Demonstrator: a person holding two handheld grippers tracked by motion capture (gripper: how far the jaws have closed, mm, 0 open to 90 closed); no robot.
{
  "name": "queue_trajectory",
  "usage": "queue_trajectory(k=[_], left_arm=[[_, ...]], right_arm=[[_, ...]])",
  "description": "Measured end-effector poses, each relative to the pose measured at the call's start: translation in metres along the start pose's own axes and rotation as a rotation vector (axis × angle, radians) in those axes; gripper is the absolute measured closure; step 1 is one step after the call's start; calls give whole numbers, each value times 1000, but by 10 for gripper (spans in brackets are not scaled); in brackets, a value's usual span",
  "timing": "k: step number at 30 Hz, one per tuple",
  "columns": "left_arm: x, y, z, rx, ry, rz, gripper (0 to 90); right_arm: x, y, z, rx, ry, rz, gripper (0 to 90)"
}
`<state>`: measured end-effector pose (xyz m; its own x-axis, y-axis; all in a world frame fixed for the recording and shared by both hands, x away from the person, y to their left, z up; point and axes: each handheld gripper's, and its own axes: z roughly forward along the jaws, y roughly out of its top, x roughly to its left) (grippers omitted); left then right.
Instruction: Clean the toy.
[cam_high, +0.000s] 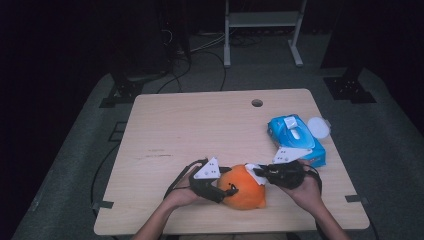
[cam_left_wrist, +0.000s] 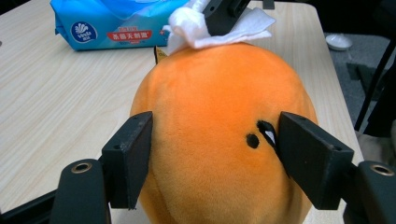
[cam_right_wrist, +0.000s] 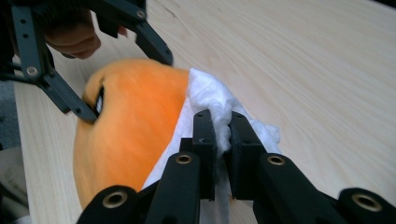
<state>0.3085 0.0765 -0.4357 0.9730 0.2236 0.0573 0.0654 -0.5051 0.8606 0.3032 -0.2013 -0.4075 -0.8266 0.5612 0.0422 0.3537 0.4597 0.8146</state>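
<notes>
- Up top on the desk (cam_high: 200, 125), the orange plush (cam_high: 243, 189) sits near the front edge between both grippers, blue wipes pack (cam_high: 296, 138) just behind.
- Left gripper (cam_left_wrist: 212, 158) view: fingers (cam_left_wrist: 130, 156) squeezing the plush's sides.
- Right gripper (cam_right_wrist: 223, 140) view: fingers (cam_right_wrist: 205, 140) pinched tight on a white wipe (cam_right_wrist: 210, 93), which lies against the plush.

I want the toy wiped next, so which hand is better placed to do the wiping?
The right. The right gripper is shut on the white wipe, which lies against the orange plush toy; the left gripper straddles the toy, steadying it.
</notes>
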Motion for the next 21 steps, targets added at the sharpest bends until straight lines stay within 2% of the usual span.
queue_trajectory(k=[1,4,6,8,11,13,18,20,21], left_arm=[[-1,1,0,0,-1,14,290],[-9,6,3,1,-8,61,296],[-16,9,4,5,-3,118,306],[-21,12,5,16,1,164,311],[-19,10,3,28,3,150,317],[-15,6,3,20,-5,108,322],[-3,-2,0,5,-21,38,325],[-4,-2,-1,1,-21,34,324],[-5,-1,-1,3,-20,50,319]], right_arm=[[-2,-1,-2,1,7,15,822],[1,1,-1,-13,25,16,822],[11,8,2,-32,57,-2,822],[21,17,6,-41,74,-40,821],[29,22,12,-27,60,-77,821],[23,19,12,-22,57,-60,822],[2,2,2,5,-4,-2,822],[-4,-4,-3,13,-26,9,822],[-5,-6,-5,12,-19,26,822]])
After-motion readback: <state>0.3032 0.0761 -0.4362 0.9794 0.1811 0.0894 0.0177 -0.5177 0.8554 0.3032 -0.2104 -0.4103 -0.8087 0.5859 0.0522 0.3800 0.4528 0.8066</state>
